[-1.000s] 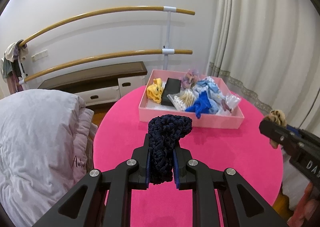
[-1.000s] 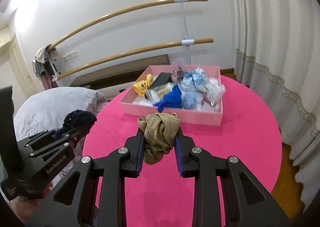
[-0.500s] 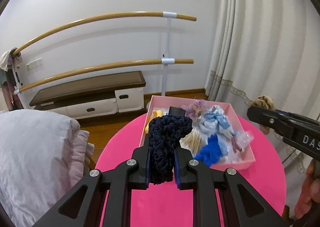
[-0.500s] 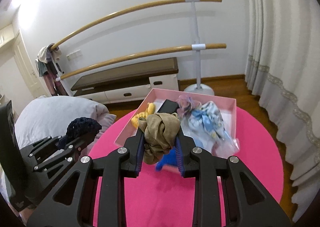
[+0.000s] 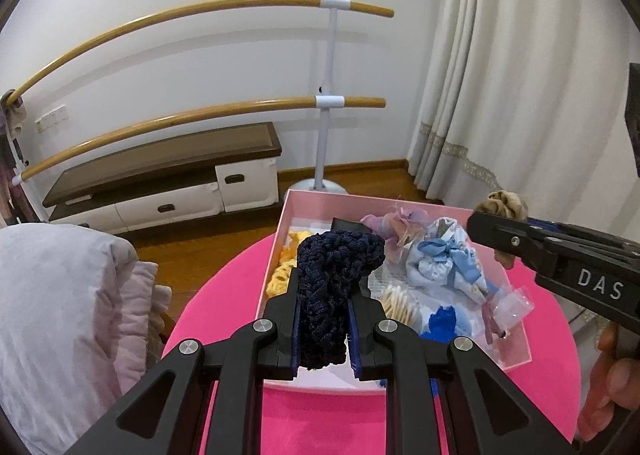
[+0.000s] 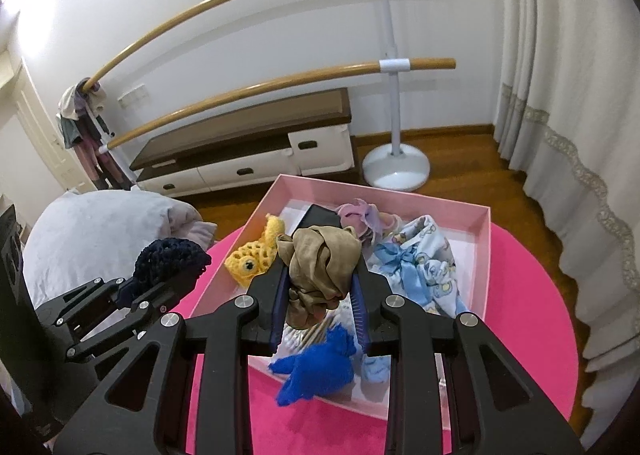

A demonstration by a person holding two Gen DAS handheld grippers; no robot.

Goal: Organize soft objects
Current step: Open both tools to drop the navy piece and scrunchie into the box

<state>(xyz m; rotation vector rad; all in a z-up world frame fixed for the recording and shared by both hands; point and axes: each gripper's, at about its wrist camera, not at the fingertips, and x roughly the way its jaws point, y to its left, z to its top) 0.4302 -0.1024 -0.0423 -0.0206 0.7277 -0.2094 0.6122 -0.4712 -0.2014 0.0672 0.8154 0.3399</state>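
Left tongs [image 5: 323, 329] clench a navy scrunchie [image 5: 334, 275]; right tongs [image 6: 320, 309] clench a tan scrunchie [image 6: 320, 265]. Both hang above the pink box [image 6: 482, 255] on the tabletop [image 6: 532, 315]. Most soft things already lie inside; these two remain to drop.

Home, looks like a bedroom or dressing room. Wood floor [image 6: 460, 159], white walls, full-length cream curtains [image 5: 500, 95] with lace trim. Freestanding double ballet barre [image 6: 280, 83] with clothes [image 6: 82, 111] hung on its far end. Low cabinet [image 6: 256, 147] behind it: dark top, white drawers. Padded grey quilt [image 5: 52, 295] beside a round pink counter [image 6: 528, 295]. On it, a pink box [image 6: 482, 255] of hair accessories and baby clothes.
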